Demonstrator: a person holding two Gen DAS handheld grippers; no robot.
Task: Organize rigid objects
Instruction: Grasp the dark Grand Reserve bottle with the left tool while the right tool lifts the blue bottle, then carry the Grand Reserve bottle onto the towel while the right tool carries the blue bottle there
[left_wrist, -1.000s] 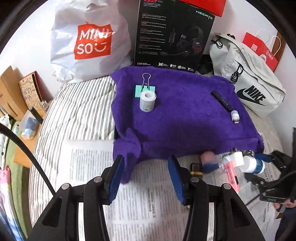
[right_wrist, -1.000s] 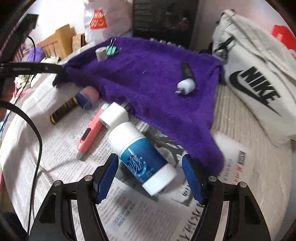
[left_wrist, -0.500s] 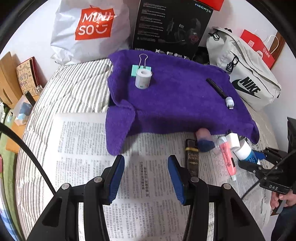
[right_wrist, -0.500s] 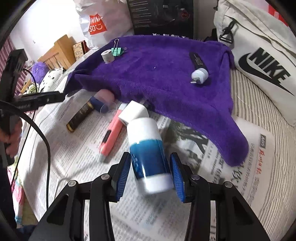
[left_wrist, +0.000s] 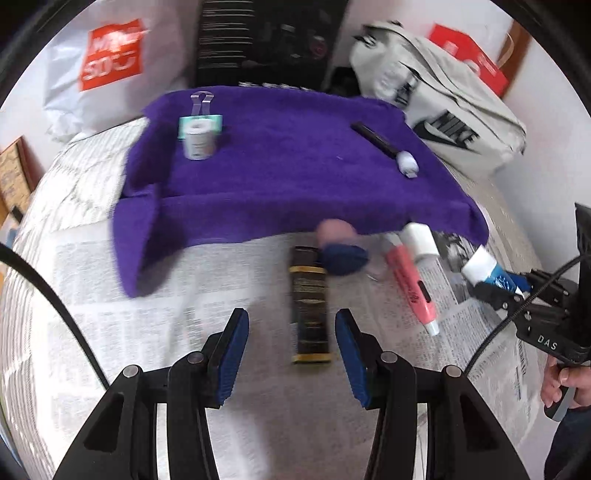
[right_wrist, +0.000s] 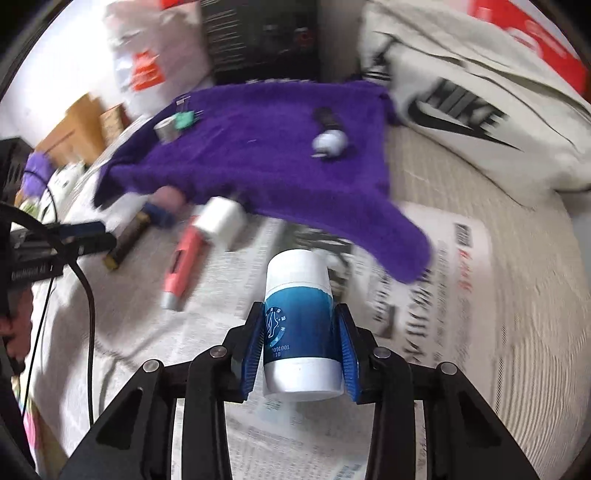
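A white bottle with a blue label (right_wrist: 299, 325) sits clamped between the two blue pads of the right gripper (right_wrist: 300, 332), its cap end pointing forward and away from the tool, its base toward the tool's body. The jaws are narrowed to the bottle's width and press on the labelled middle. The bottle appears lifted clear of the newspaper (right_wrist: 436, 295) below, though blur makes this uncertain.

Ahead and left of this gripper lie a pink marker (right_wrist: 183, 264), a small white block (right_wrist: 221, 221) touching the marker's far end, and further left a dark gold-trimmed tube (right_wrist: 127, 240). Straight ahead, a purple towel (right_wrist: 258, 162) carries a roll of tape (right_wrist: 166, 129), a green binder clip (right_wrist: 184, 120) and a black stick with a white cap (right_wrist: 330, 138).

The left gripper (left_wrist: 291, 362) holds nothing; its jaws are spread wide over the newspaper, with the dark tube (left_wrist: 310, 306) lying lengthwise just ahead, slightly toward the right jaw.

Judged from the layout, the step is carrying the bottle onto the towel. To do it well, keep the squeeze steady on the label so the smooth cylinder does not slide, travel high enough to clear the towel's draped front edge, and lower it onto a bare patch of towel, apart from the items already there, before loosening the pads
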